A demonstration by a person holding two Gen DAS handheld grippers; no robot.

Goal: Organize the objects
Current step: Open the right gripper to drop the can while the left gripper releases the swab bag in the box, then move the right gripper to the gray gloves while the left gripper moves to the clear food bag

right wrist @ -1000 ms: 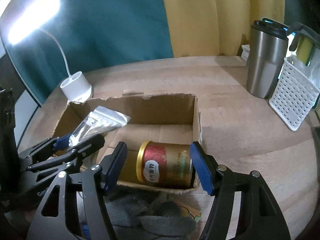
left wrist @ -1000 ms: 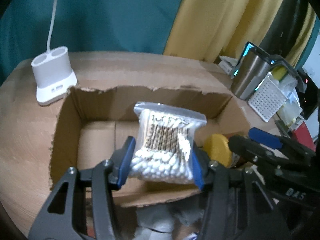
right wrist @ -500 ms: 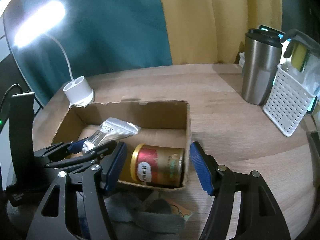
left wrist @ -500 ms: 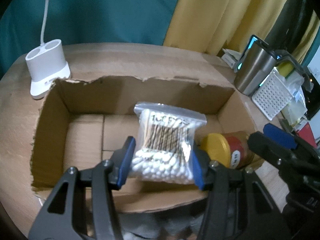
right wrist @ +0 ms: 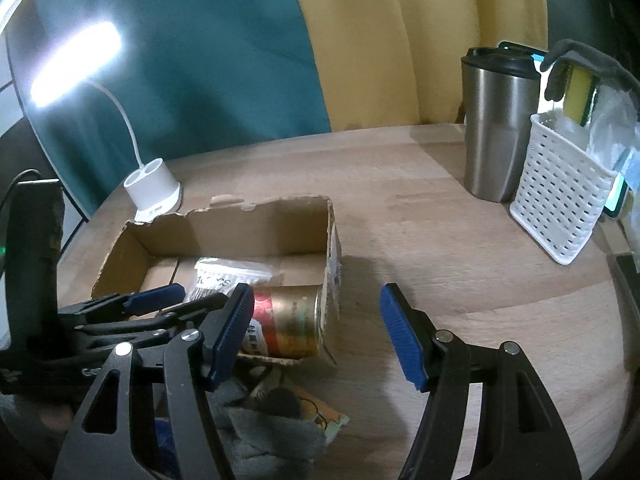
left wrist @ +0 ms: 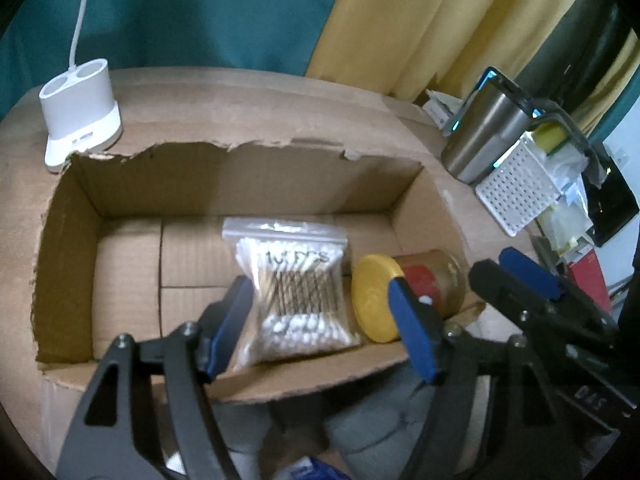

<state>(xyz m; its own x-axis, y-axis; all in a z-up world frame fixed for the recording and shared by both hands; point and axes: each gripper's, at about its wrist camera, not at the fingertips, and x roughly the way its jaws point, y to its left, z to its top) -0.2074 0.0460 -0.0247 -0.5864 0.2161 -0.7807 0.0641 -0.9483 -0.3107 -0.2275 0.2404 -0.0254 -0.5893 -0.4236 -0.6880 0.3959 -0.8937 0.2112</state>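
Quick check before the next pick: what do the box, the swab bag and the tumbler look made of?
Box: brown corrugated cardboard, matte; its top edge is ragged and torn.
Swab bag: thin clear plastic, glossy, with a zip strip; white-tipped swabs show through.
Tumbler: brushed metal, probably stainless steel, with a soft sheen; its dark lid looks like plastic.

The cardboard box (left wrist: pixel 72 248) is brown. The can (left wrist: pixel 432 280) is gold with a red label and a yellow lid (left wrist: pixel 374 298). The basket (right wrist: pixel 560 200) is white and perforated. The tumbler (right wrist: pixel 496 128) is steel grey.
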